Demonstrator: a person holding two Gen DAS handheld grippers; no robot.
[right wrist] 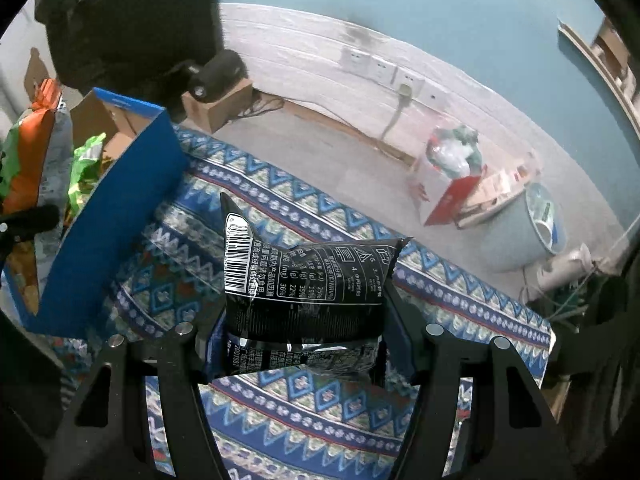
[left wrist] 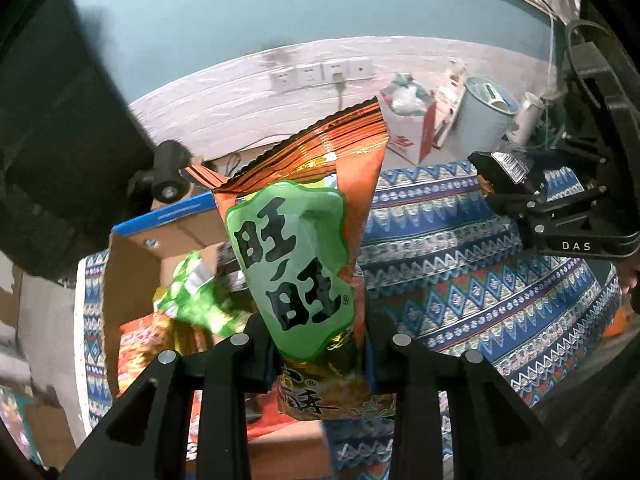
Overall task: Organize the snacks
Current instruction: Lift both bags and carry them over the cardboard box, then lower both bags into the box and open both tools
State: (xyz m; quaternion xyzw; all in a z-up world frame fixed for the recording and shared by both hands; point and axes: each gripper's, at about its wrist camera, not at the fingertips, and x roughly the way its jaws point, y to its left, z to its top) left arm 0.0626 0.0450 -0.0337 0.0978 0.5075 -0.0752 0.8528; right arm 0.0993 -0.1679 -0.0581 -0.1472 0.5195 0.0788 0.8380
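Orange crinkled foil, an upright snack bag with a green label, is pinched in the left gripper above the cardboard box. Beside it over the patterned cloth, the right gripper clamps a glossy black packet held level.

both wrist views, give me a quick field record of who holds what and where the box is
left gripper: shut on orange Want Want snack bag, held upright
right gripper: shut on black snack packet, barcode side facing the camera
cardboard box: blue-sided, open, on the left part of the table
box contents: green snack bag, other packets beneath it
table cover: patterned blue tablecloth
packets already in the box: neither held packet
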